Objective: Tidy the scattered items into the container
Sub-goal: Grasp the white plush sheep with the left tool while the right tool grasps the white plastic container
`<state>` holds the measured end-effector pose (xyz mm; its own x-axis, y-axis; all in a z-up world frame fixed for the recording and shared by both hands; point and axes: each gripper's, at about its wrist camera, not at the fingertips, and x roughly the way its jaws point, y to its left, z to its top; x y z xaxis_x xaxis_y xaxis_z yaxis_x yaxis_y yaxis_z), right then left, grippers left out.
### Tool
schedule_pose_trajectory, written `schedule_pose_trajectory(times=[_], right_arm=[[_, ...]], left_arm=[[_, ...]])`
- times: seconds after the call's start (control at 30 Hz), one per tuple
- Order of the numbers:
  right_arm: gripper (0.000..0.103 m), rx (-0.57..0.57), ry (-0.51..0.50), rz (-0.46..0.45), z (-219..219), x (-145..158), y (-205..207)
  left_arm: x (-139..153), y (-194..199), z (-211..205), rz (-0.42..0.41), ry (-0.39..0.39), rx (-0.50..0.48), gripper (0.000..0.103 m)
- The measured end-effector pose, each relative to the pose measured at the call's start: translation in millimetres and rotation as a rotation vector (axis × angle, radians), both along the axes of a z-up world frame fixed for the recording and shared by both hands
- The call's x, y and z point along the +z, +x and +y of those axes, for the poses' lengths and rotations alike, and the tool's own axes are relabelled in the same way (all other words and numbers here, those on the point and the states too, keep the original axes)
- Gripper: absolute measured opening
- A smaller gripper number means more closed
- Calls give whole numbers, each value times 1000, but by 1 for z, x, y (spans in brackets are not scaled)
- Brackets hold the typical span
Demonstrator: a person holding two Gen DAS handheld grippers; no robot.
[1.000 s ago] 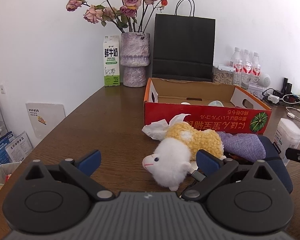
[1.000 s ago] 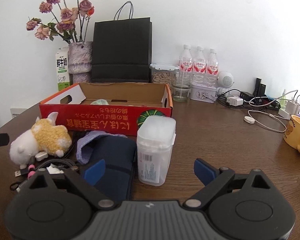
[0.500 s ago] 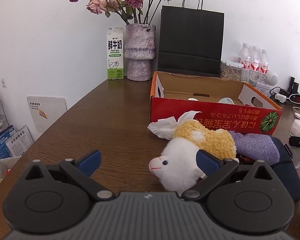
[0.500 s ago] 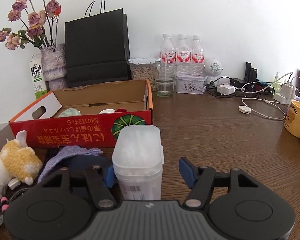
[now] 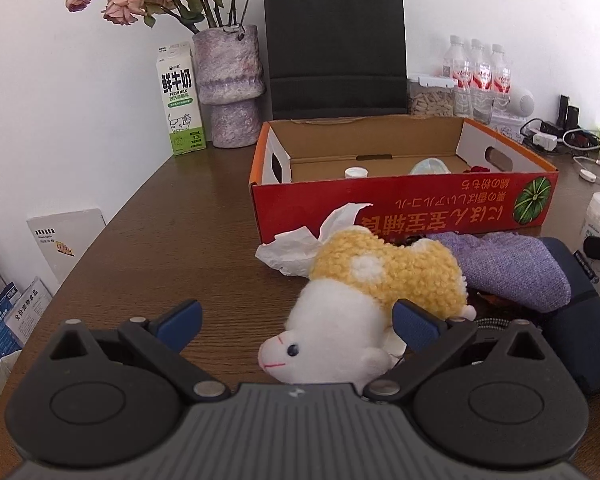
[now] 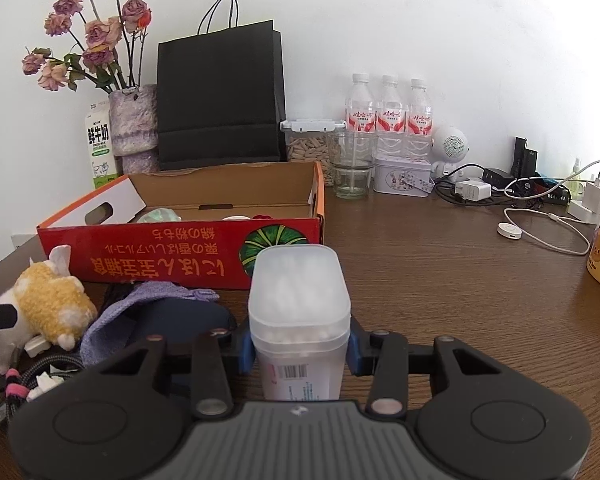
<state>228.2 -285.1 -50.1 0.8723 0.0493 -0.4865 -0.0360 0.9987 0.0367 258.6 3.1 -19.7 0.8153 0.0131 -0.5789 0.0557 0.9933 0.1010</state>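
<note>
Translucent plastic, the cotton-swab jar (image 6: pixel 299 312) stands upright near the table's front edge, just before the red cardboard box (image 6: pixel 180 244). Our right gripper (image 6: pixel 299 350) points slightly downward with its jaws closing on the jar's flanks, pads touching. Our left gripper (image 5: pixel 296 320) gapes wide around the plush sheep (image 5: pixel 364 300), gripping nothing.

A red cardboard box (image 5: pixel 404 208) with an orange rim, yellow lettering and a green striped pumpkin print. A white and yellow plush toy (image 5: pixel 364 300). A lilac woven cloth (image 5: pixel 512 272) over what looks like navy fabric. A frosted white tub (image 6: pixel 298 304).
</note>
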Motion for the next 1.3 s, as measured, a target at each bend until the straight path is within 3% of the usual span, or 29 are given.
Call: schedule_pose_trajectory(times=[0.2,0.33,0.47,0.6,0.93,1.0,1.3], right_arm=[[41,2,13,13,-3,-5,2],[41,2,8,17,-2,-8,2],[41,3,3,13,-2,-9,1],[41,3,3,12,-2,-9,1],[41,16,8,11,0,-9,0],[40,19,12,9,-1,-8,0],[40,45,13,-27,1,-4,-7]], left_arm=[[-14,13,4,70,-52,-44,103],[-14,12,6,47,-75,-59,101],[-11,9,5,28,-82,-87,89],[-12,10,3,38,-89,-104,67],[-11,2,-3,7,-71,-93,57],[-10,-1,-3,-2,-76,-95,48],[-2,-17,-6,-68,-92,-75,45]])
